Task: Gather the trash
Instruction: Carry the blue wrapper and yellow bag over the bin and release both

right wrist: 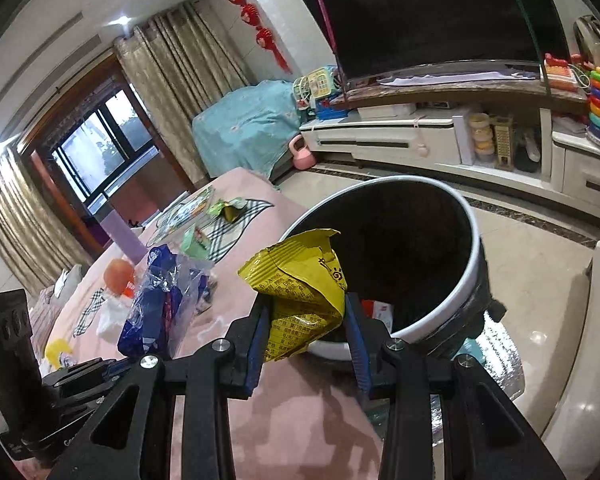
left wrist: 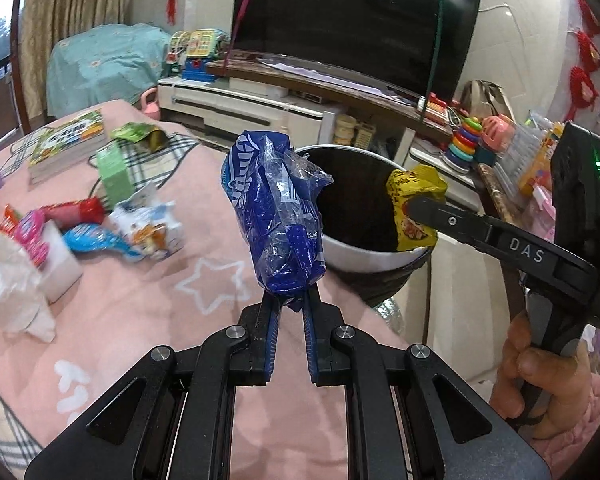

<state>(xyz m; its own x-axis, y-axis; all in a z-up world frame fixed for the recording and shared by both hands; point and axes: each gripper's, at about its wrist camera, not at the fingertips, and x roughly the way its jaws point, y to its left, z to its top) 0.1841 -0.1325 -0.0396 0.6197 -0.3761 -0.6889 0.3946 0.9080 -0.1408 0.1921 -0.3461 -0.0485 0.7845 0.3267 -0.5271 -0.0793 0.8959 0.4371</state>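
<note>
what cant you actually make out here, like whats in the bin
- Trash bin contents: right wrist view, dark liner and yellow wrapper hide all but a red-white scrap.
- Blue wrapper brand: left wrist view, crumpled.
- Table trash: left wrist view, motion-blurred.

L gripper (left wrist: 290,300): jaws nearly shut, pinched on blue wrapper (left wrist: 276,216), pointing fwd and down. R gripper (right wrist: 306,316): jaws part-closed, pads clamped on yellow wrapper (right wrist: 300,280), angled down. R hand (left wrist: 540,380) wrapped round R gripper's handle.
</note>
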